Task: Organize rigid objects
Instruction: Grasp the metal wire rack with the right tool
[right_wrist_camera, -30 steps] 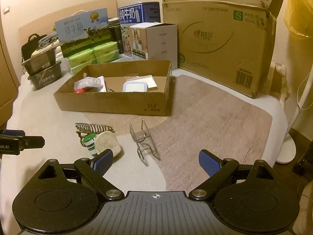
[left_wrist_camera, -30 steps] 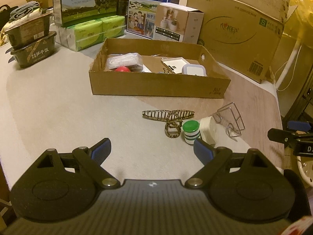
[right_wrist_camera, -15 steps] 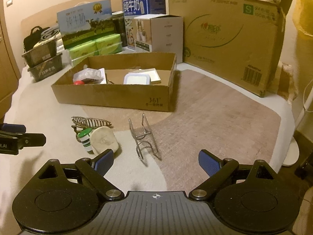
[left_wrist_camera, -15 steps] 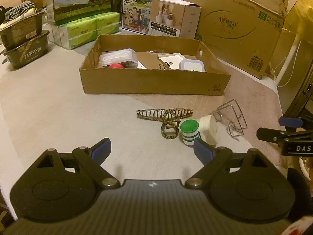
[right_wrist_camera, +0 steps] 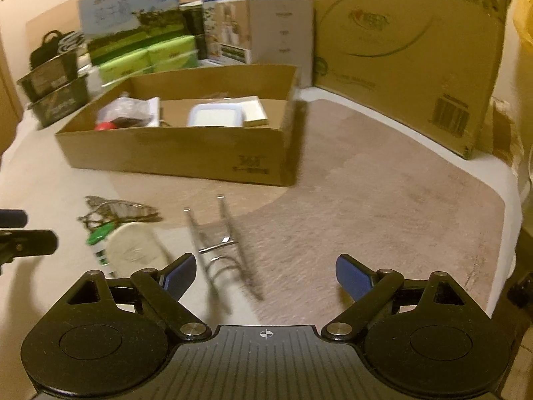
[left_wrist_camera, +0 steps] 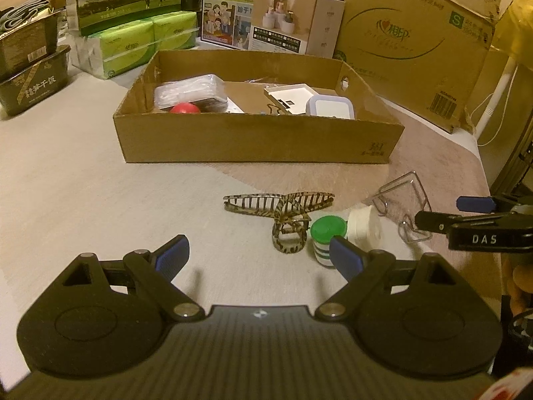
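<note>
A striped hair claw clip (left_wrist_camera: 283, 213) lies on the table ahead of my open, empty left gripper (left_wrist_camera: 258, 256). Beside it stand a green-capped small bottle (left_wrist_camera: 324, 238), a white round container (left_wrist_camera: 364, 225) and a wire stand (left_wrist_camera: 404, 205). An open cardboard tray (left_wrist_camera: 253, 143) behind them holds a red ball, a plastic packet and a white lidded box. My right gripper (right_wrist_camera: 263, 271) is open and empty, low over the wire stand (right_wrist_camera: 216, 250), with the white container (right_wrist_camera: 133, 250) and bottle (right_wrist_camera: 100, 243) to its left. The clip (right_wrist_camera: 116, 210) and tray (right_wrist_camera: 186, 153) show there too.
Milk cartons, green tissue packs (left_wrist_camera: 140, 43), a white carton (left_wrist_camera: 296, 20) and a large cardboard box (left_wrist_camera: 409, 46) line the back. Dark food tubs (left_wrist_camera: 30, 73) stand at the far left. The right gripper's finger (left_wrist_camera: 466, 223) reaches in by the wire stand.
Both grippers have moved forward and lower toward the loose objects. The right gripper has closed in on the wire stand. Both stay open.
</note>
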{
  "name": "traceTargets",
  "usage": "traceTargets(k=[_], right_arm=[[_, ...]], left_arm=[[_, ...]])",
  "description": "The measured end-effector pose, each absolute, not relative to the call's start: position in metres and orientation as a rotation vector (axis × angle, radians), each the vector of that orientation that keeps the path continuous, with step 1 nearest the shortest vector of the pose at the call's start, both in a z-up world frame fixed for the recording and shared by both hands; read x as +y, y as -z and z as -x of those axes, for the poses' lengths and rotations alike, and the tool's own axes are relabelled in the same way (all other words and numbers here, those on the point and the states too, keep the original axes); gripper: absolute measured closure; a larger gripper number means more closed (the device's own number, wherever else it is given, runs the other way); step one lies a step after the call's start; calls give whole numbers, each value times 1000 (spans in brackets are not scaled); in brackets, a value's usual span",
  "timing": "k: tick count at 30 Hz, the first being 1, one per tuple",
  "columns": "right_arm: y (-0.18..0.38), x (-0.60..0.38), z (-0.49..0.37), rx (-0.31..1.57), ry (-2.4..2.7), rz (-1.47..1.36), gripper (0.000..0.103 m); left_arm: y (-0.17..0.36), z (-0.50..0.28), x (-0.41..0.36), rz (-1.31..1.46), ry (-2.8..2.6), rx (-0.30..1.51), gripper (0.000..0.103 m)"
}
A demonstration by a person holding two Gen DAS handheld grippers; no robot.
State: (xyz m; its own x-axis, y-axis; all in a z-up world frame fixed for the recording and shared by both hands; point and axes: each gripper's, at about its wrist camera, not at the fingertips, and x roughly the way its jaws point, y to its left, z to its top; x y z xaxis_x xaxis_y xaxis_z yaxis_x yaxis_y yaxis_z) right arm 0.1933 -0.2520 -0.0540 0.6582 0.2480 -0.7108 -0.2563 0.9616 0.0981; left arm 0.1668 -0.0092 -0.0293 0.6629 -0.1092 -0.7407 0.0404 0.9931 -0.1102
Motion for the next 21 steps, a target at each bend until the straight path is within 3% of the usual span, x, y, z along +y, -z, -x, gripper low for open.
traceTargets(k=[21], right_arm=[[58, -258, -203, 746, -299, -33, 12]], left_arm=[[38, -177, -28, 101, 115, 821, 13]])
